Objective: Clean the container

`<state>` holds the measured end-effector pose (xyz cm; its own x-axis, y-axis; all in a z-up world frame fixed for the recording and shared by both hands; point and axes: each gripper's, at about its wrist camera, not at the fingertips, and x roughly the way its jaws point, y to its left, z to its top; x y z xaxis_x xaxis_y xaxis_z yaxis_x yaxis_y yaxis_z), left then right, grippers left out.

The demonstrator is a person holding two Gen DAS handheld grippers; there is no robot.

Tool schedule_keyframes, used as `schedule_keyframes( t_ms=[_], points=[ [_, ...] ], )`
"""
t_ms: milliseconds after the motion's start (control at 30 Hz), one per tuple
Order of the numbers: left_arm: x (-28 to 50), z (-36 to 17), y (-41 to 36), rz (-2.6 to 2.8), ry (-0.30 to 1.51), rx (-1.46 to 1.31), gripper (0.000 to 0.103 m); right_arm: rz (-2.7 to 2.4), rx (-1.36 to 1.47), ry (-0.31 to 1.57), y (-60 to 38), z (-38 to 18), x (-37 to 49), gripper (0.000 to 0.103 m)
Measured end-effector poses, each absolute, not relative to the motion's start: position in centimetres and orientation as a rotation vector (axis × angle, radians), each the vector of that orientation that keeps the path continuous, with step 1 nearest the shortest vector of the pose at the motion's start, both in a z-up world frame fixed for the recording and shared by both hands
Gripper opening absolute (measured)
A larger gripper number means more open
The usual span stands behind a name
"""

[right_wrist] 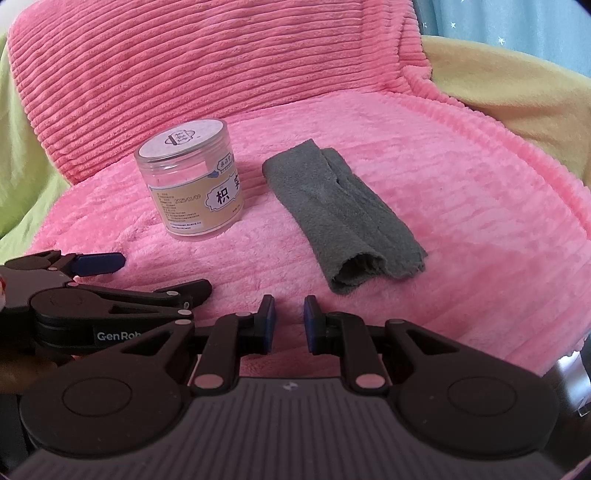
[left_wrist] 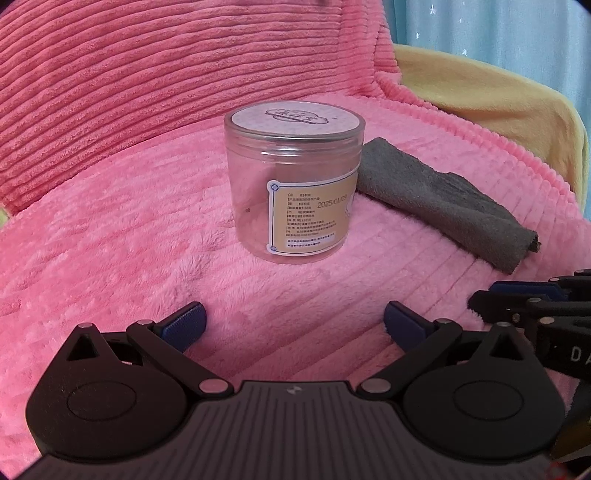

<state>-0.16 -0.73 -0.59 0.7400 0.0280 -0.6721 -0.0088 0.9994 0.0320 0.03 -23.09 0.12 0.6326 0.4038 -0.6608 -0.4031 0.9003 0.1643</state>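
A clear plastic jar (left_wrist: 291,192) with a pale lid and a tan label stands upright on a pink fleece blanket (left_wrist: 110,258). A folded grey cloth (left_wrist: 443,210) lies just to its right, its near corner touching the jar. My left gripper (left_wrist: 293,325) is wide open and empty, a short way in front of the jar. In the right wrist view the jar (right_wrist: 192,184) is at centre left and the cloth (right_wrist: 343,214) lies ahead. My right gripper (right_wrist: 290,325) holds nothing, its pads a narrow gap apart, just short of the cloth's near end.
A ribbed pink cushion (right_wrist: 184,66) rises behind the jar. Yellow fabric (right_wrist: 517,96) shows at the right, green fabric (right_wrist: 22,147) at the left, and a blue starred curtain (left_wrist: 498,29) beyond. The left gripper (right_wrist: 147,277) sits close beside the right one.
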Motion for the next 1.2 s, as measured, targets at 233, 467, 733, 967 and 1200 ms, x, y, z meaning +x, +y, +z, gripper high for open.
schedule_keyframes(
  t_ms=[233, 467, 733, 967, 1200],
  points=[
    [0.0, -0.5, -0.8, 0.02, 0.741, 0.032, 0.103, 0.459, -0.009, 0.755, -23.0, 0.0, -0.1, 0.014],
    [0.2, -0.4, -0.5, 0.015, 0.744, 0.031, 0.103, 0.462, -0.026, 0.747, -23.0, 0.0, -0.2, 0.014],
    [0.7, 0.1, 0.3, -0.007, 0.74, 0.06, 0.103, 0.485, -0.154, 0.603, -22.5, 1.9, -1.7, 0.014],
    [1.2, 0.7, 0.6, -0.01, 0.703, 0.117, 0.103, 0.486, -0.396, 0.474, -19.7, 3.5, 0.1, 0.014],
    [1.5, 0.5, 1.9, -0.002, 0.726, 0.078, 0.103, 0.519, -0.657, 0.516, -15.5, 1.6, 2.5, 0.013]
  ],
)
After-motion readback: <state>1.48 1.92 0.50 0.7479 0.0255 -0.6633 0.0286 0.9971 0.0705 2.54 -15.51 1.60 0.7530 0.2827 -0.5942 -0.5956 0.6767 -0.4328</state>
